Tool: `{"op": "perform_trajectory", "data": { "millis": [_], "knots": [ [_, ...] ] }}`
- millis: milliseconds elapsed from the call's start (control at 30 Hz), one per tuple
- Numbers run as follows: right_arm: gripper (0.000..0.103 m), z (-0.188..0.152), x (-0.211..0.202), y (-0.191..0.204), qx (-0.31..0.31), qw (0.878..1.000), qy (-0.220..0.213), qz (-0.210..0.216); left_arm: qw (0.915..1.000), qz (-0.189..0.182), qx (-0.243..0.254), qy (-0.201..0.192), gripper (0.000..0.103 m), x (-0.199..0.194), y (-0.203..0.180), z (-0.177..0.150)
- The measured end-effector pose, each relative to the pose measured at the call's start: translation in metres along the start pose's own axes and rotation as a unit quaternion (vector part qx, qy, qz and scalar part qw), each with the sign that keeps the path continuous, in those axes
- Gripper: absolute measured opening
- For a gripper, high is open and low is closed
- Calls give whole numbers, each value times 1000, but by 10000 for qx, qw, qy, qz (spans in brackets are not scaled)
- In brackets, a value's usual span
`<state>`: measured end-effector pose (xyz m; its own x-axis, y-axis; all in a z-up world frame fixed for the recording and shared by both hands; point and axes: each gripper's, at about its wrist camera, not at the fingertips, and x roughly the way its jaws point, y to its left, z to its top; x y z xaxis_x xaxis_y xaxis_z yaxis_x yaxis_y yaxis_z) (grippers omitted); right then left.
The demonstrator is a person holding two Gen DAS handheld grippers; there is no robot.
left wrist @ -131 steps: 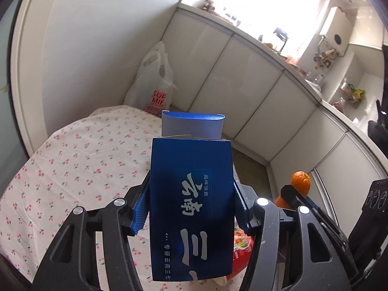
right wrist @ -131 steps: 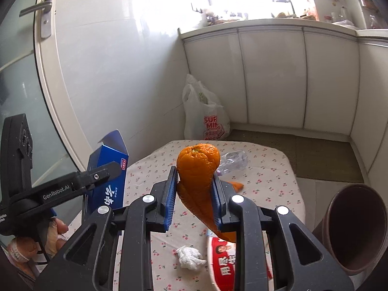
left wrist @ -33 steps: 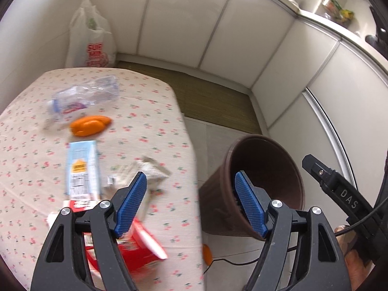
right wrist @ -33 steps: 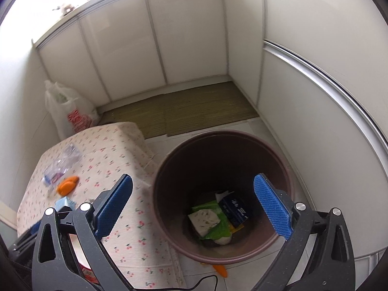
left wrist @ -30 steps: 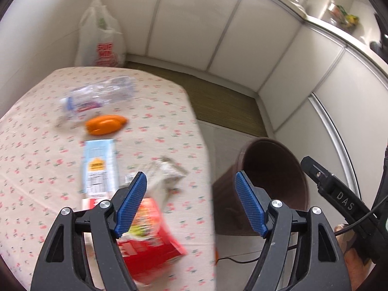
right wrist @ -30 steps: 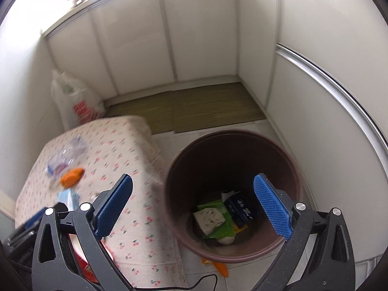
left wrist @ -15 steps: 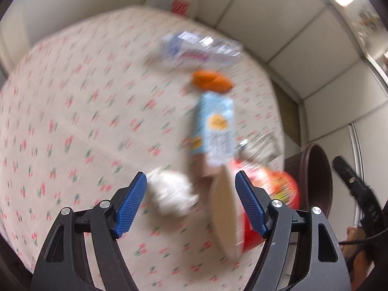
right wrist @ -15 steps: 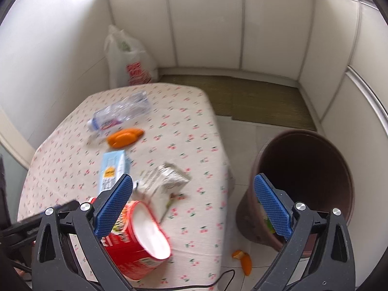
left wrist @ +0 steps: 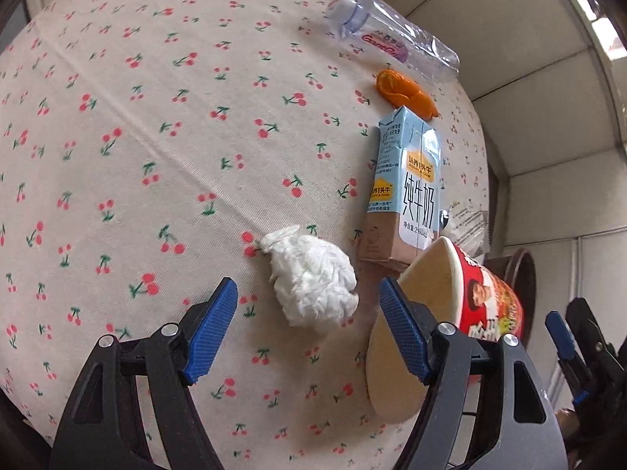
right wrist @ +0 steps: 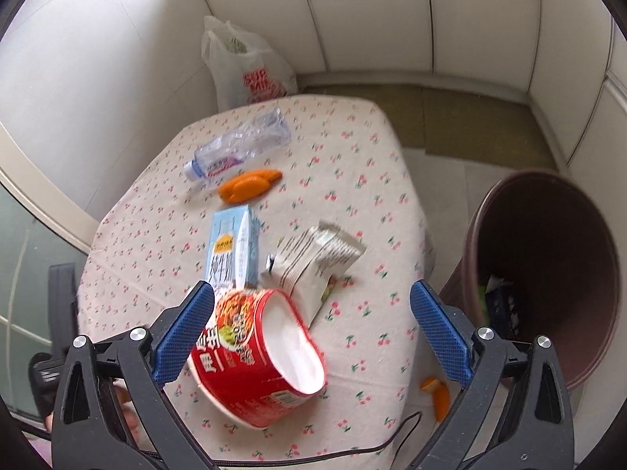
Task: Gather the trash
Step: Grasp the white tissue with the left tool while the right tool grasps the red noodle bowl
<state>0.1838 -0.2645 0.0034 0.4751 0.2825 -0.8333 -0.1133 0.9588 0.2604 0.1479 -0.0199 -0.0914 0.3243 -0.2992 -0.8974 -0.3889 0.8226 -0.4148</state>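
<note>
Both grippers (left wrist: 307, 329) (right wrist: 313, 327) are gaping, empty — the bin (right wrist: 548, 274) is holding a blue box (right wrist: 503, 305); the cup (right wrist: 258, 356) is lying empty.

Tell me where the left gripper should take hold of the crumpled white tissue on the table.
Grip the crumpled tissue across its bulky middle, coming down from above. It lies loose on the tablecloth, right ahead of the open left gripper, which is probably wide enough to span it.
</note>
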Motion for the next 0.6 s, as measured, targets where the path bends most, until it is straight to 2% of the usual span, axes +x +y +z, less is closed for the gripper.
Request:
{"op": "perform_trajectory", "data": {
  "millis": [133,200,300,433,600],
  "knots": [
    [96,-5,6,1,-86,9996,176,182,9992,165,364,-23,62,9,-12,-2],
    [96,-8,6,7,-307,9990,212,249,9985,156,529,-53,46,9,-13,-3],
    [96,-14,7,21,-765,9964,303,214,9983,-33,577,2,33,9,-6,-2],
    [96,-28,16,43,-1405,9884,539,211,9982,-306,508,53,31,3,15,1],
    [96,-43,27,62,-1901,9785,800,51,9978,-360,528,-163,30,-14,38,4]
  ]
}}
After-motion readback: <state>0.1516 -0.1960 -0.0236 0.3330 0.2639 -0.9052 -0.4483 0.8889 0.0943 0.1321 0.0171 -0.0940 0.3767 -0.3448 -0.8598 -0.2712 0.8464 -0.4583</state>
